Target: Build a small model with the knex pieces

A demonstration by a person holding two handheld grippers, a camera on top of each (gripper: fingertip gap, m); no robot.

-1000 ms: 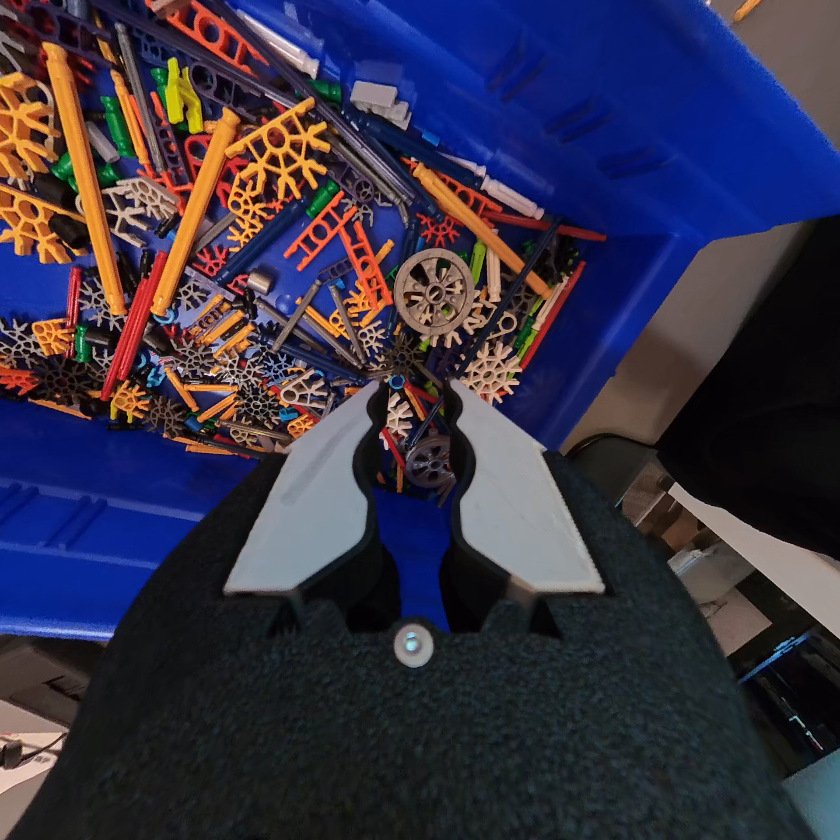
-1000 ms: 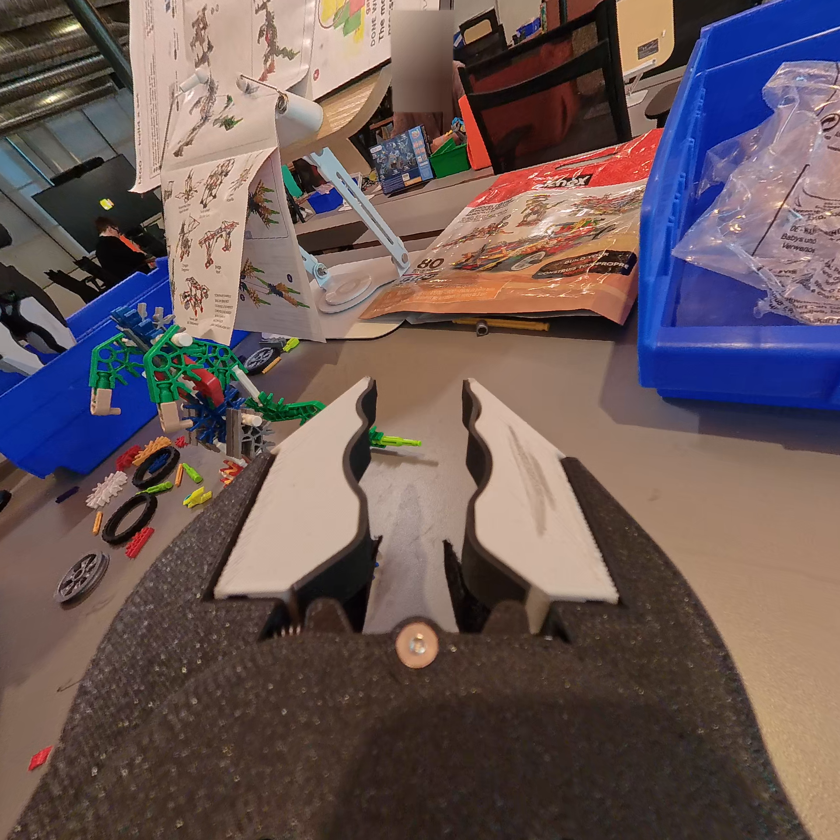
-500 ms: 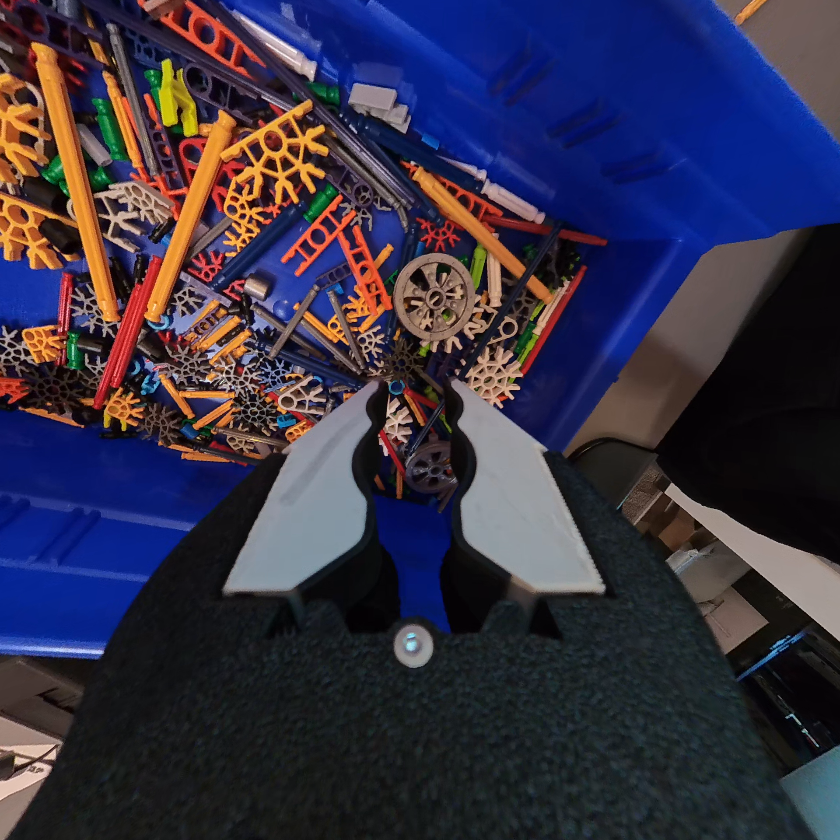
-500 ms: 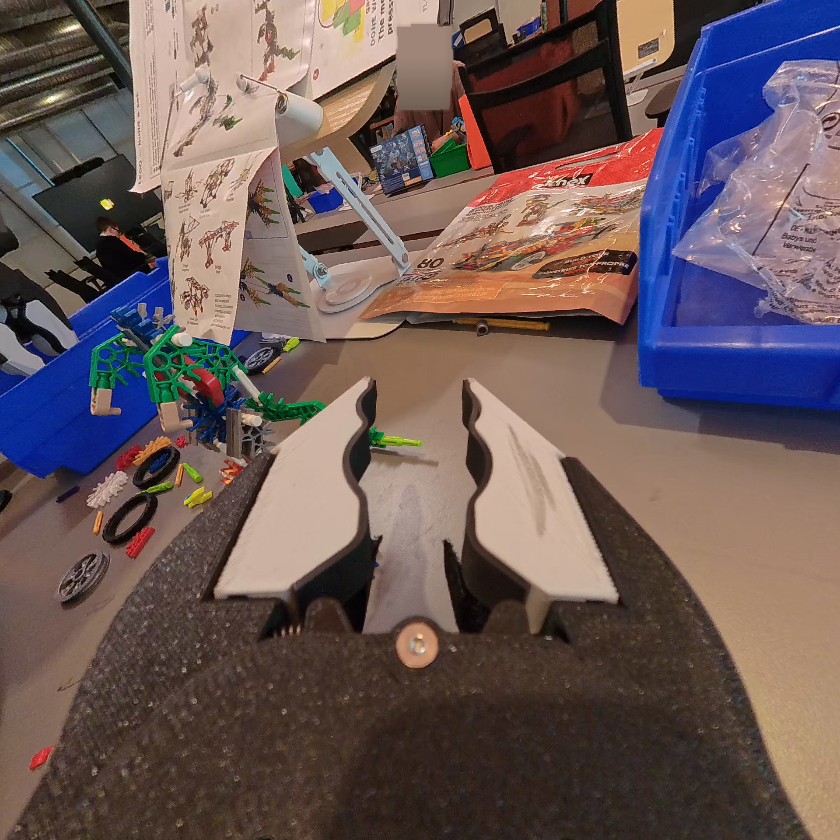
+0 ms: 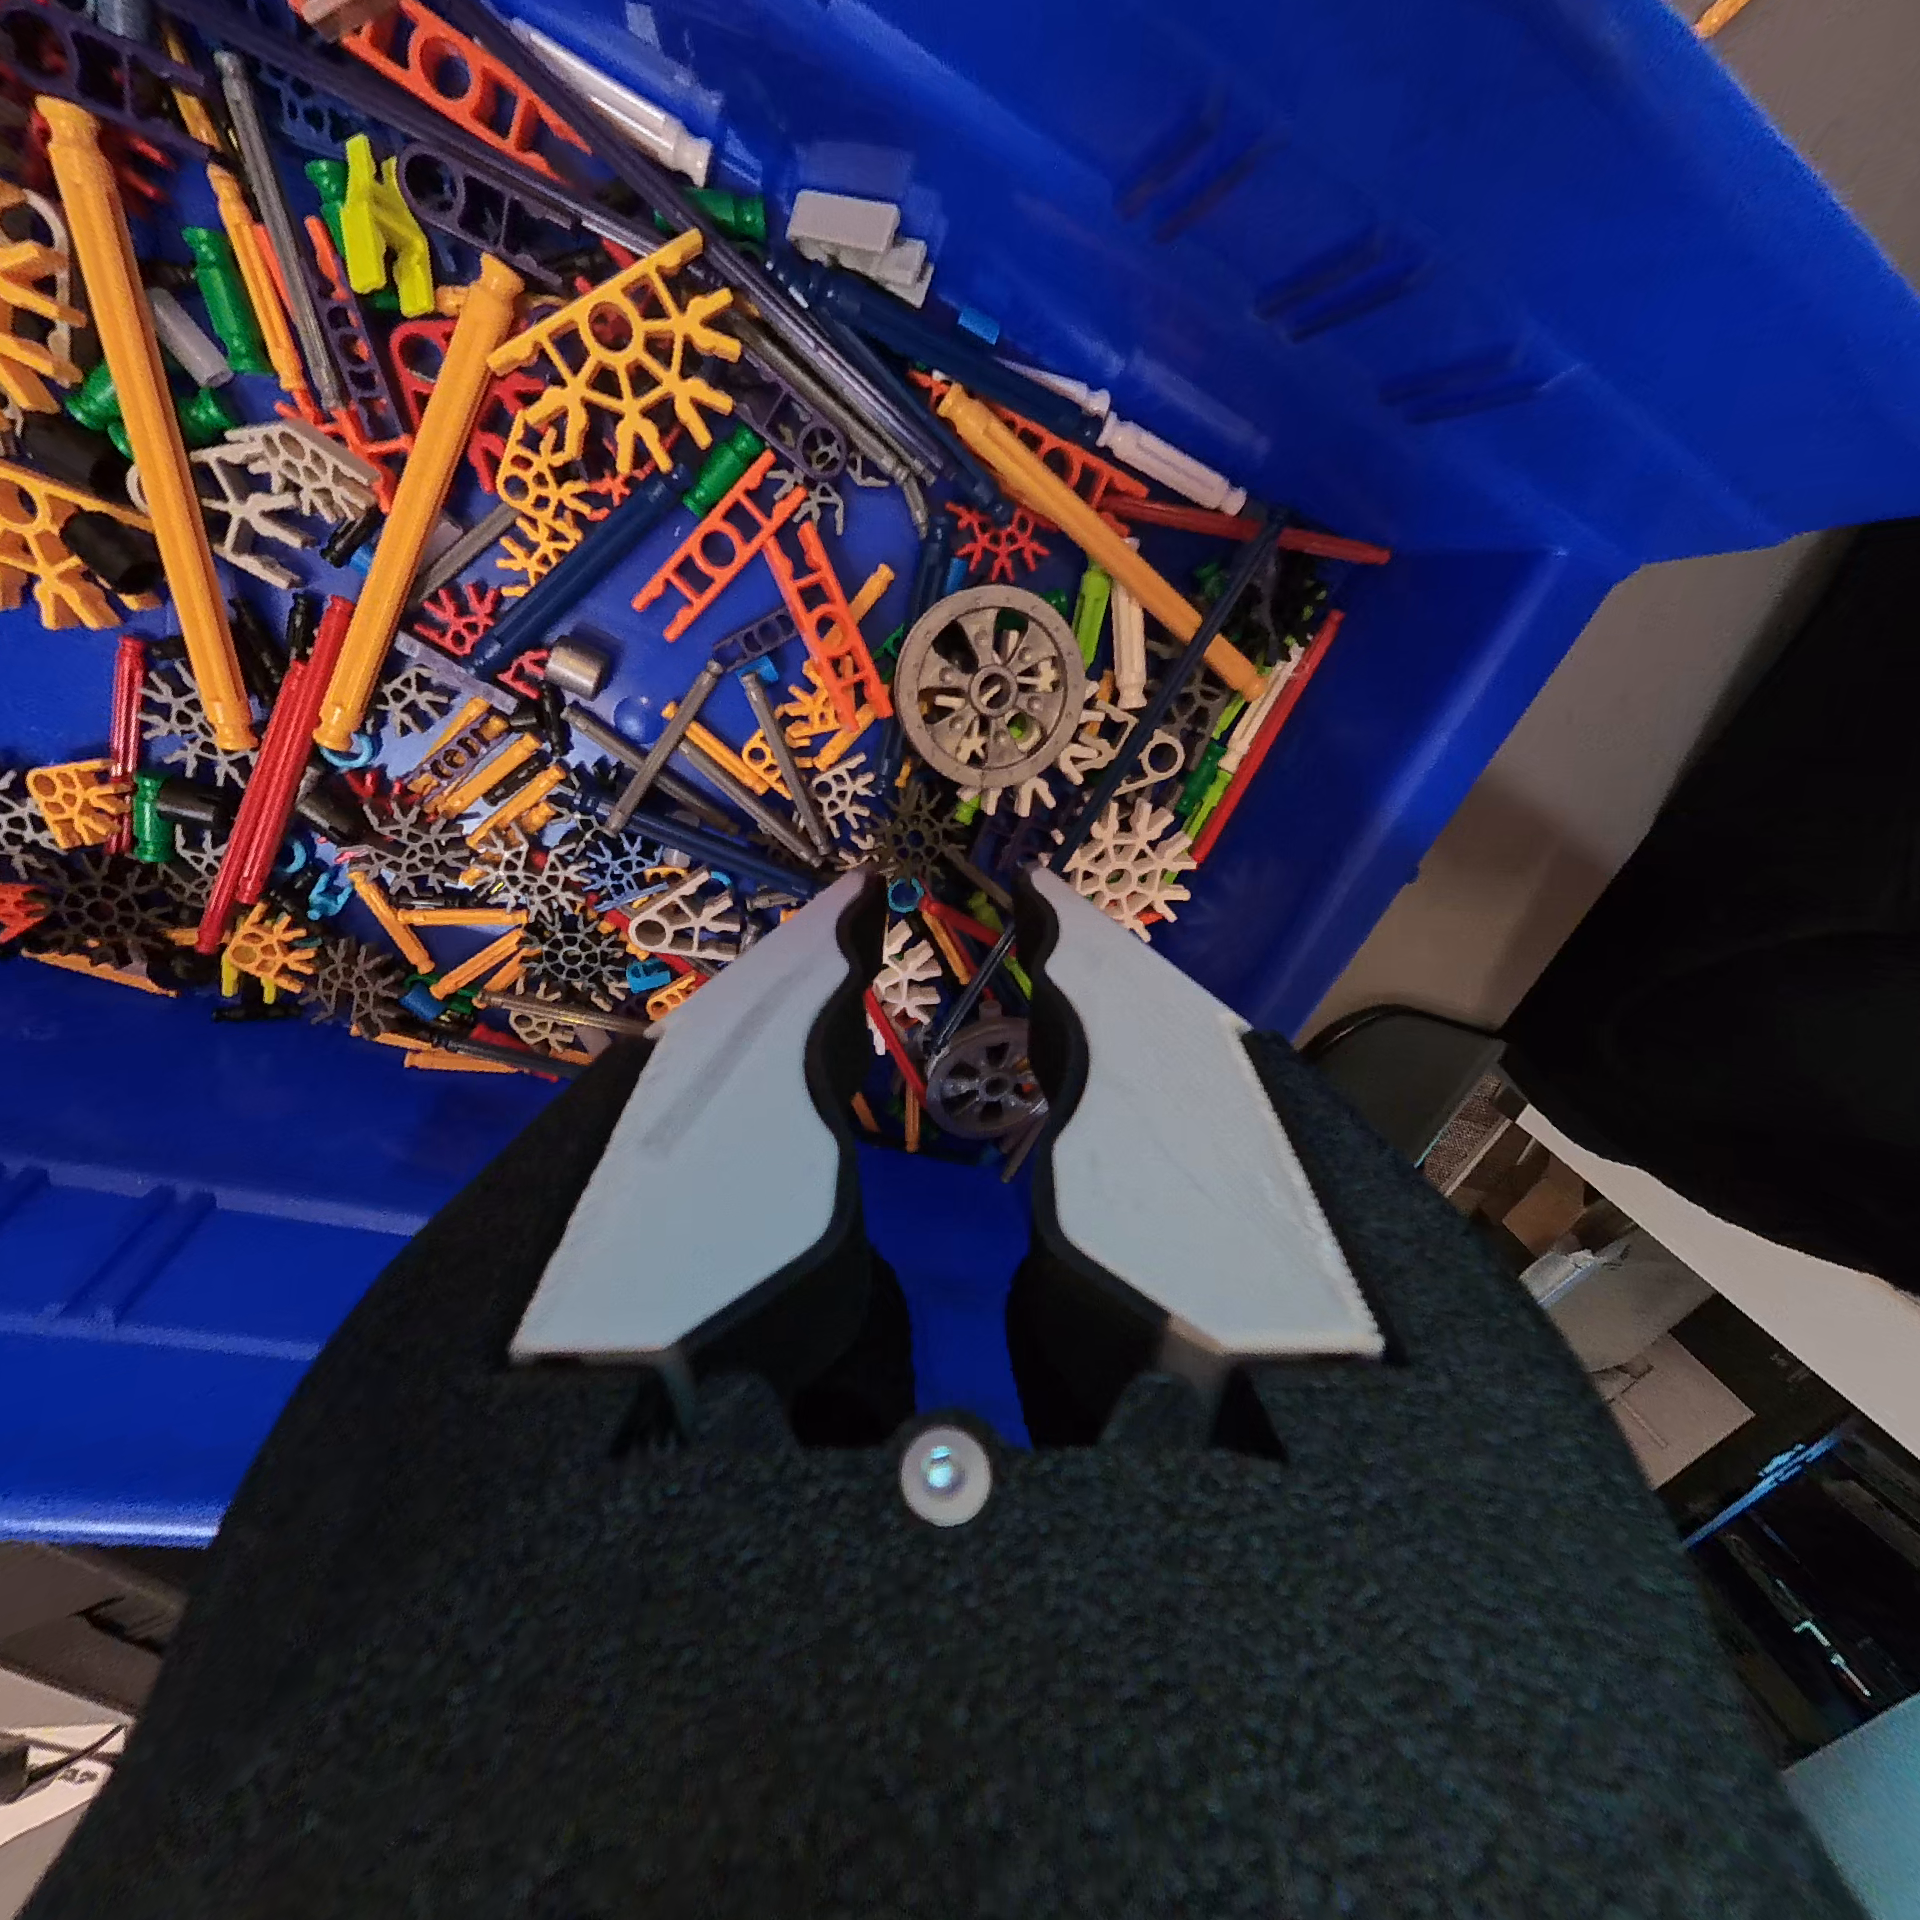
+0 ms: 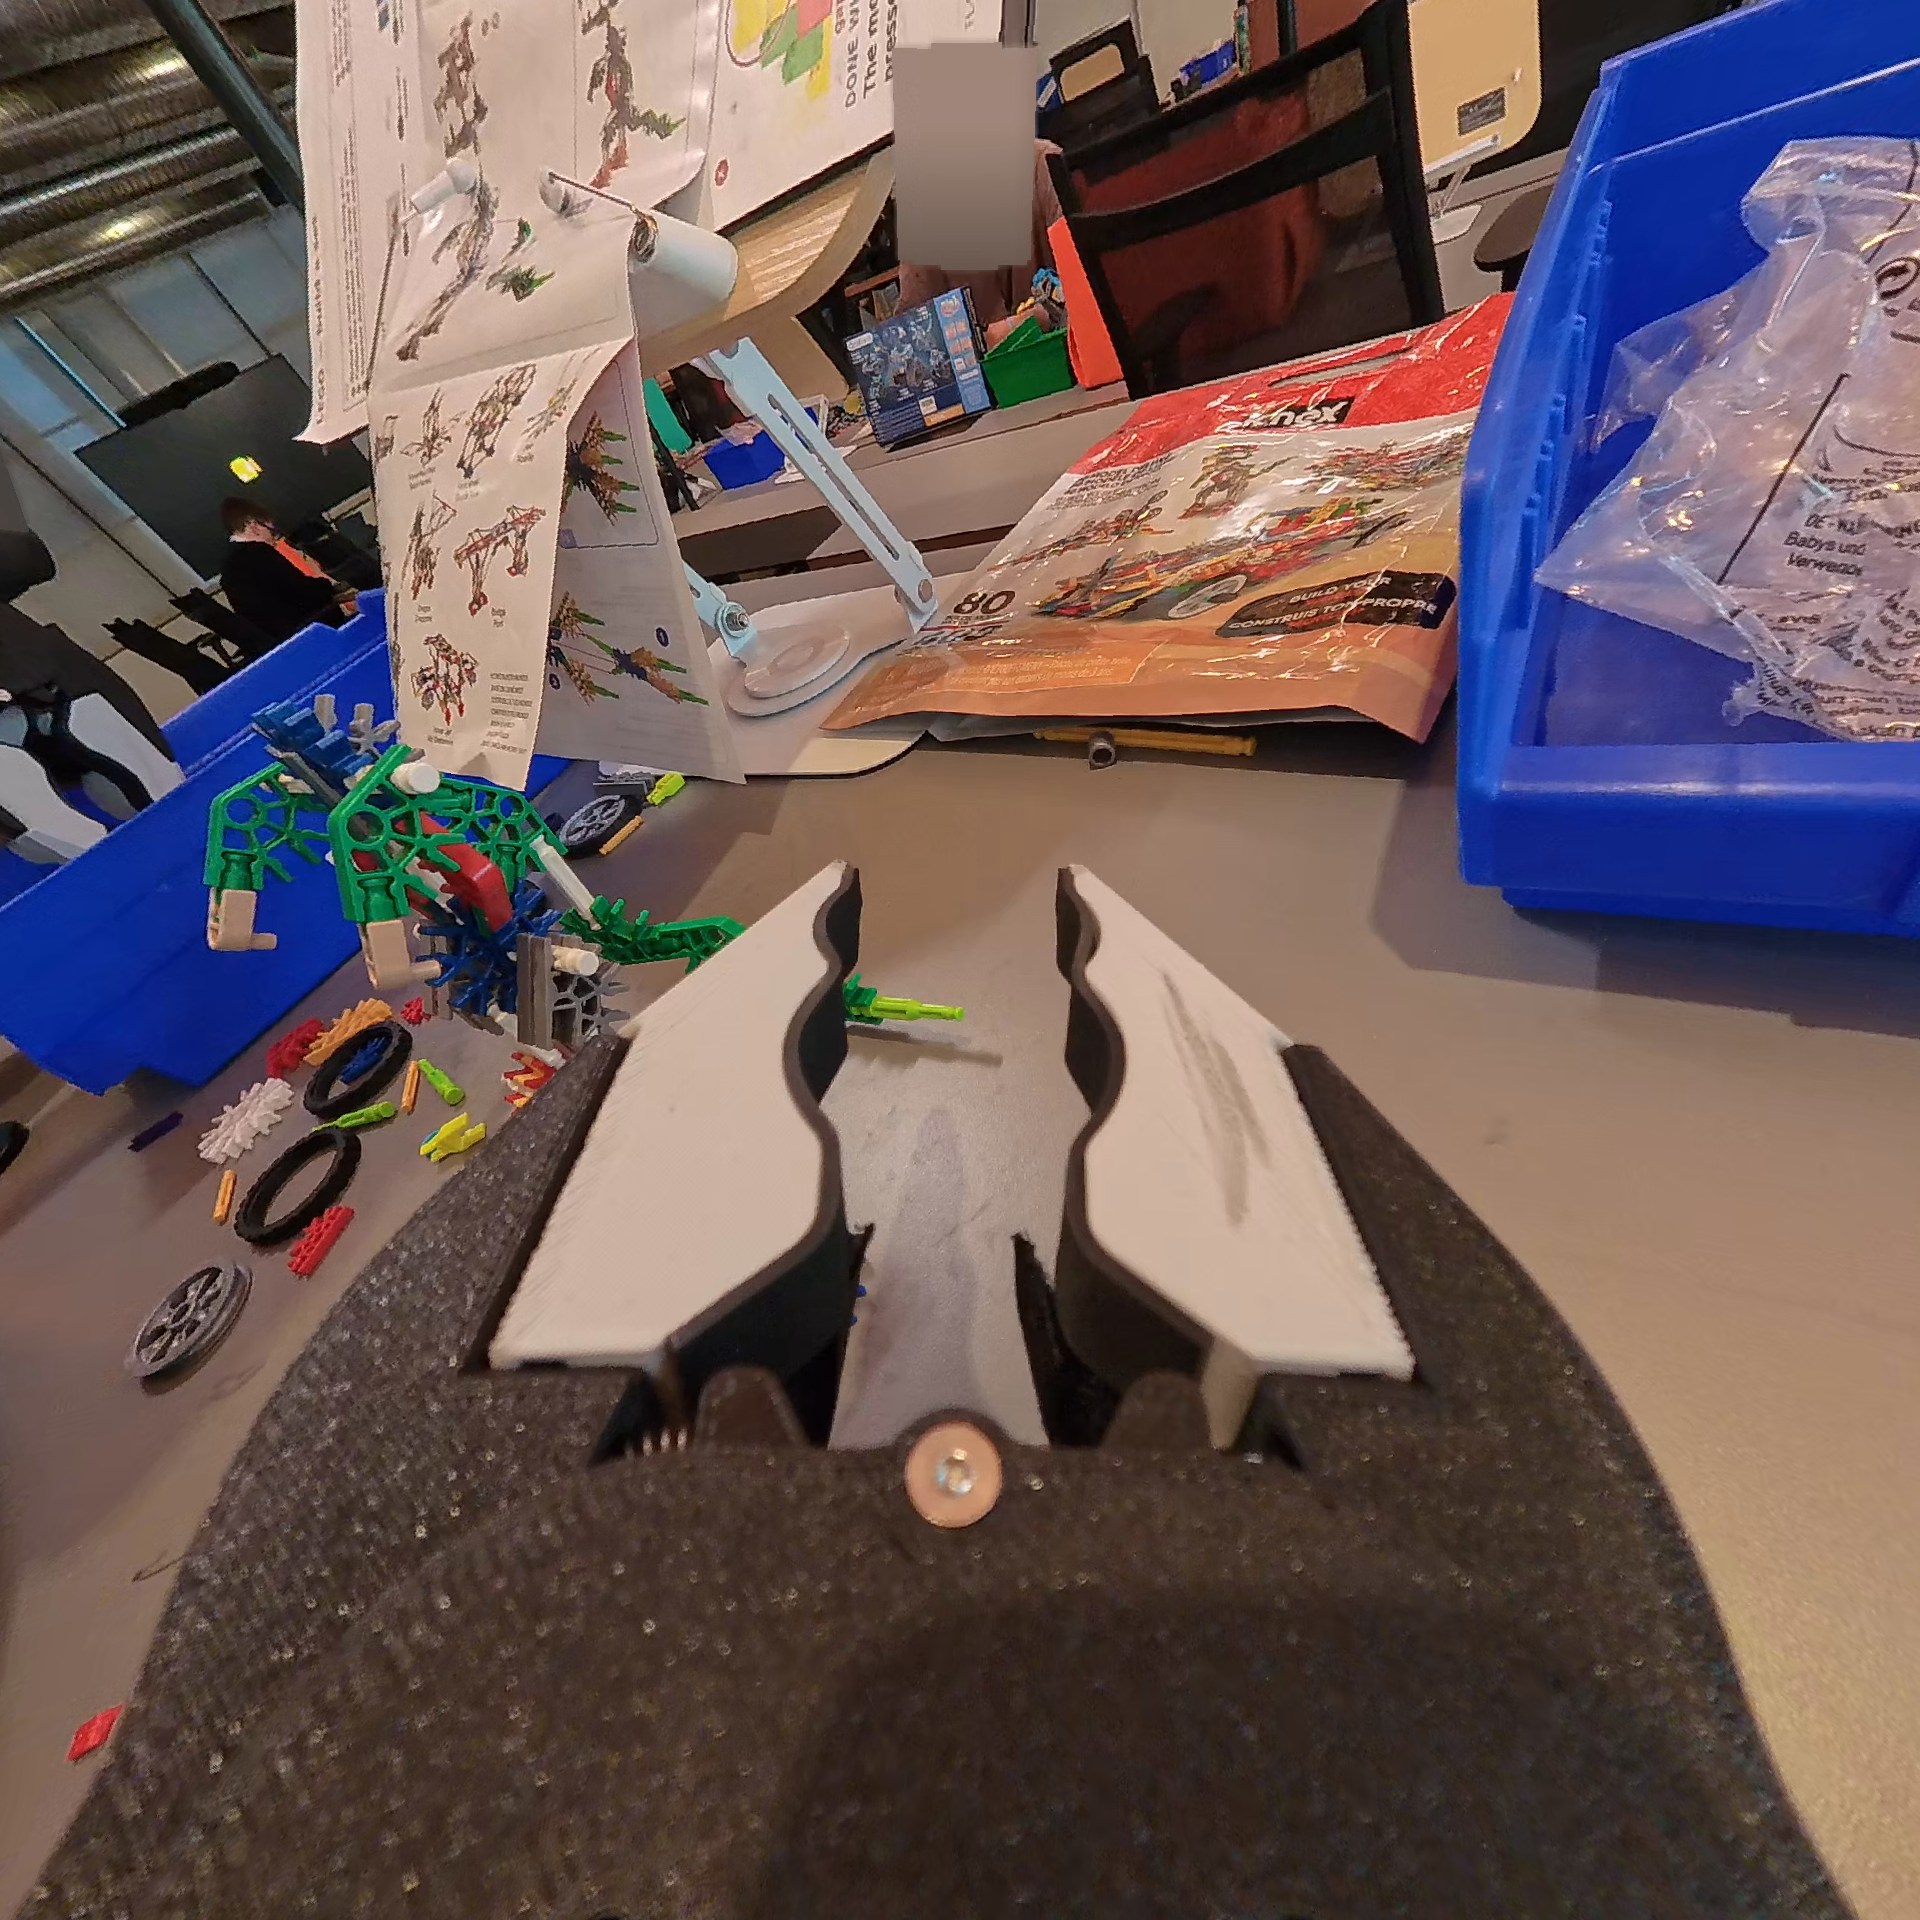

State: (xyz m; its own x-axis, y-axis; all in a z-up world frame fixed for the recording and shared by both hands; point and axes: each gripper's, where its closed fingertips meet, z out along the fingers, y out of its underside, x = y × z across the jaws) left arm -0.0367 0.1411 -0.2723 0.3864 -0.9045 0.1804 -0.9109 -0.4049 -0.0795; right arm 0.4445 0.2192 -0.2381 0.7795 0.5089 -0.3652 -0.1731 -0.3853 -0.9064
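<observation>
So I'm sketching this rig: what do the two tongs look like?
Both match. The left tongs and right tongs have pale grey wedge-shaped fingers with wavy black inner pads, on a rough black textured body with one silver screw. No cables or sleeves show.

Ahead of the right tool the grey table lies bare; a green toy model crowds its left, a blue bin its right. Under the left tool, piled construction pieces fill the blue tub.
</observation>
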